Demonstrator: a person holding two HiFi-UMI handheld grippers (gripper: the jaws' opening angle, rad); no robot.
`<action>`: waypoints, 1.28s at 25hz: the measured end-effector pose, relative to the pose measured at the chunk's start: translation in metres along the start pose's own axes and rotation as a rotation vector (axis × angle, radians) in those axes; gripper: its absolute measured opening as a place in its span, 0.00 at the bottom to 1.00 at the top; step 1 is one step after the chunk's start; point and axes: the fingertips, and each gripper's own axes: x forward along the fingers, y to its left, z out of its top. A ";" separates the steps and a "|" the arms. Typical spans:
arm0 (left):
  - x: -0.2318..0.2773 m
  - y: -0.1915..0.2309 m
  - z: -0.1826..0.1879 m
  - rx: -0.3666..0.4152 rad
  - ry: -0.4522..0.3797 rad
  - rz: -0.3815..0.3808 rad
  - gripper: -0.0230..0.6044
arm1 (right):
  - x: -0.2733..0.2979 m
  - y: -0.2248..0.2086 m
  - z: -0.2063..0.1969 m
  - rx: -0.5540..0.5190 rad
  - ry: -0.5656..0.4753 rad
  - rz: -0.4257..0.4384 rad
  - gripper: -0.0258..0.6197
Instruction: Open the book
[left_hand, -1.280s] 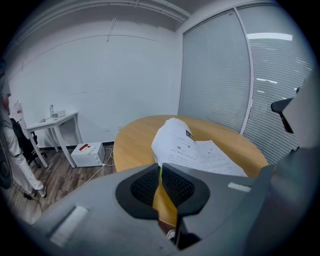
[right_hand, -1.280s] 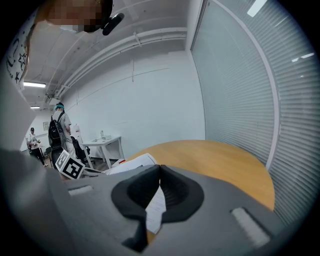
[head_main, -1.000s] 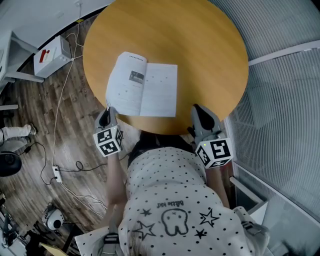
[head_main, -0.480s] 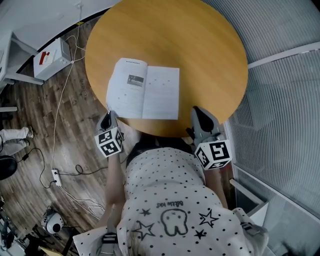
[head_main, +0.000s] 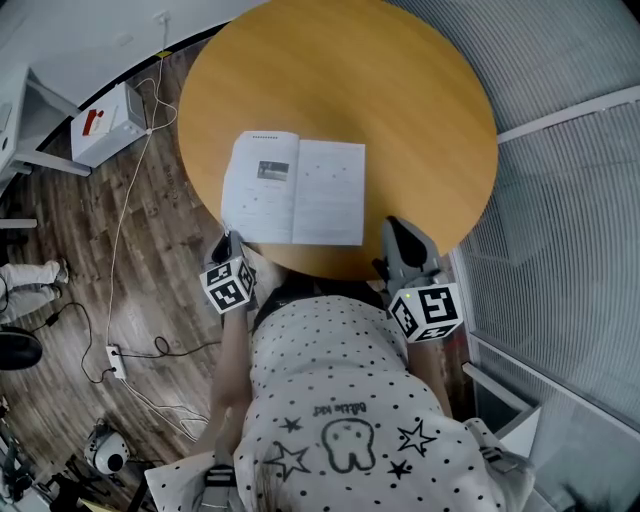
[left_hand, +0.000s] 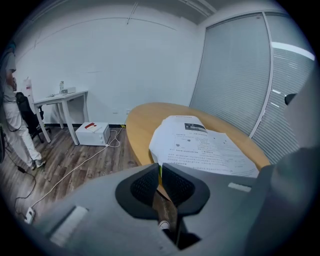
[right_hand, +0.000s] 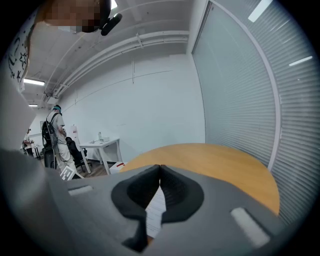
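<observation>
The book lies open at the near edge of the round wooden table, flanked by the left gripper and right gripper, both closed and empty. A stray nudge could slide it off the edge, or unheld pages may flop shut.

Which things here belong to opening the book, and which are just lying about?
Job: book, lying open on the table; left gripper; right gripper, both shut.
Lying about: white box, cable and power strip on the floor.
</observation>
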 end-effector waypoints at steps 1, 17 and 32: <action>0.002 0.001 -0.001 0.005 0.008 0.001 0.08 | 0.000 -0.001 0.000 0.002 -0.001 -0.006 0.05; 0.018 -0.002 -0.020 0.095 0.096 -0.015 0.09 | -0.011 -0.013 -0.003 0.032 -0.029 -0.074 0.05; 0.000 0.009 -0.007 0.123 0.041 0.001 0.43 | -0.020 -0.014 -0.005 0.036 -0.028 -0.099 0.05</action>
